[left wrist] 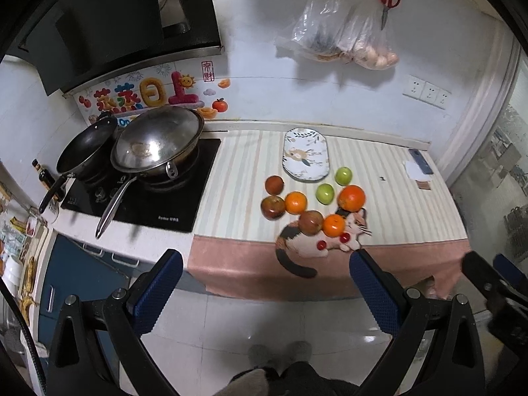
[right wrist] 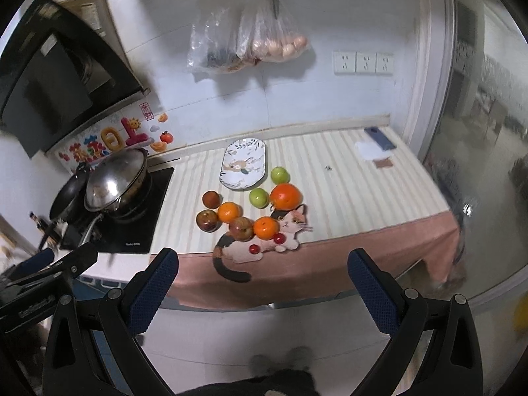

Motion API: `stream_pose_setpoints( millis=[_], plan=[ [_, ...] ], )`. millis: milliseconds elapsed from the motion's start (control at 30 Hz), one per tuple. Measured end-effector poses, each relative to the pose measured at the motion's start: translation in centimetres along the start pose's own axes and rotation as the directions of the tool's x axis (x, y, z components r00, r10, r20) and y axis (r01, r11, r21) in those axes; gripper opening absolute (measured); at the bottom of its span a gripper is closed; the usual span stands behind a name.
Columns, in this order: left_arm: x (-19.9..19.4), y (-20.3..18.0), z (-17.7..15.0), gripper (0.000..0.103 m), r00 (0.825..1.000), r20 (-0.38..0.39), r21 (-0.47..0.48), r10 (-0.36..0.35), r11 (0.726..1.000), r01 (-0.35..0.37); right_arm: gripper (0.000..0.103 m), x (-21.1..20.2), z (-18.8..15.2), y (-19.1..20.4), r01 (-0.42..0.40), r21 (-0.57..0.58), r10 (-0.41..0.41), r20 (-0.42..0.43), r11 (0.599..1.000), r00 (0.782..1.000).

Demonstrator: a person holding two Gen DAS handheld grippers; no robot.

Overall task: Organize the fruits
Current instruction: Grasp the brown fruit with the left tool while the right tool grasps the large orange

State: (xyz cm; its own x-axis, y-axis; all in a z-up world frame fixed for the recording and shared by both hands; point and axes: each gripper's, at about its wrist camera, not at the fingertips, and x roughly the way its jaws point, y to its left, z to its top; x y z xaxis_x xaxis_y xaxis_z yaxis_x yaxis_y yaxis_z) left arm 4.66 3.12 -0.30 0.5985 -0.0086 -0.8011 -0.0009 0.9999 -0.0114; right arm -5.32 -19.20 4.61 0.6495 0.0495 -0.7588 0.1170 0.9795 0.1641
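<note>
Fruits lie in a loose cluster on the striped cloth of the counter: three oranges, the largest [left wrist: 352,197] [right wrist: 286,196] at the right, two green apples [left wrist: 325,193] [right wrist: 258,197], three dark red apples [left wrist: 272,207] [right wrist: 207,220], and two small red cherries [left wrist: 321,245] [right wrist: 254,248]. An empty oval patterned plate [left wrist: 306,153] [right wrist: 243,163] sits just behind them. My left gripper [left wrist: 265,260] is open and empty, held back from the counter edge over the floor. My right gripper [right wrist: 262,260] is also open and empty, likewise short of the counter.
A cat-shaped mat [left wrist: 316,247] [right wrist: 260,247] lies under the front fruits. A stove with a lidded wok [left wrist: 158,142] [right wrist: 115,181] and a black pan [left wrist: 85,150] is at the left. Bags [right wrist: 247,39] and scissors hang on the wall. A phone [right wrist: 379,138] lies at the far right.
</note>
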Motion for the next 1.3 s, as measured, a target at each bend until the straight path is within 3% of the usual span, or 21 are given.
stream_pose_setpoints(
  millis=[100, 233, 467, 633, 700, 800, 933, 1033, 1167, 1267, 1300],
  plan=[
    [2.8, 1.2, 0.5, 0.103, 1.000, -0.010, -0.004, -0.004, 1.000, 0.004, 0.103, 2.3, 0.2, 0.1, -0.014, 0.035, 0.015, -0.021, 0.999, 1.000],
    [8.1, 2.5, 1.7, 0.103, 0.996, -0.086, -0.017, 0.018, 1.000, -0.019, 0.103, 6.2, 0.8, 0.0, 0.011, 0.054, -0.009, -0.043, 0.998, 0.999],
    [17.4, 4.0, 3.8, 0.103, 0.964, -0.264, -0.093, 0.017, 0.995, -0.043, 0.103, 15.9, 3.8, -2.4, 0.030, 0.121, -0.012, -0.140, 0.992, 0.990],
    [24.6, 3.8, 5.5, 0.103, 0.923, -0.384, -0.167, -0.023, 0.985, -0.045, 0.103, 24.1, 7.1, -5.0, 0.021, 0.164, 0.015, -0.218, 0.986, 0.976],
    [27.7, 3.3, 6.1, 0.103, 0.899, -0.436, -0.198, -0.049, 0.979, -0.043, 0.103, 28.3, 8.7, -6.1, 0.014, 0.177, 0.034, -0.267, 0.984, 0.963],
    [32.8, 2.9, 6.3, 0.102, 0.847, -0.522, -0.269, -0.102, 0.962, -0.050, 0.103, 33.7, 10.3, -7.3, 0.013, 0.185, 0.049, -0.327, 0.983, 0.944],
    [38.1, 2.6, 6.4, 0.101, 0.796, -0.592, -0.326, -0.122, 0.940, -0.098, 0.103, 40.7, 11.3, -8.4, 0.008, 0.190, 0.073, -0.417, 0.982, 0.906],
    [41.2, 2.6, 6.1, 0.097, 0.759, -0.634, -0.364, -0.144, 0.923, -0.129, 0.103, 45.2, 11.4, -9.0, -0.002, 0.199, 0.101, -0.491, 0.980, 0.865],
    [43.7, 2.4, 5.7, 0.097, 0.733, -0.659, -0.397, -0.172, 0.906, -0.145, 0.103, 48.5, 11.5, -9.0, -0.010, 0.193, 0.114, -0.537, 0.981, 0.836],
    [44.8, 2.2, 5.3, 0.089, 0.725, -0.661, -0.423, -0.195, 0.895, -0.145, 0.103, 50.3, 11.8, -9.2, -0.009, 0.206, 0.124, -0.555, 0.979, 0.823],
    [44.8, 2.2, 5.4, 0.086, 0.734, -0.649, -0.436, -0.199, 0.888, -0.145, 0.103, 50.8, 12.0, -9.3, -0.010, 0.216, 0.131, -0.557, 0.976, 0.820]
  ],
)
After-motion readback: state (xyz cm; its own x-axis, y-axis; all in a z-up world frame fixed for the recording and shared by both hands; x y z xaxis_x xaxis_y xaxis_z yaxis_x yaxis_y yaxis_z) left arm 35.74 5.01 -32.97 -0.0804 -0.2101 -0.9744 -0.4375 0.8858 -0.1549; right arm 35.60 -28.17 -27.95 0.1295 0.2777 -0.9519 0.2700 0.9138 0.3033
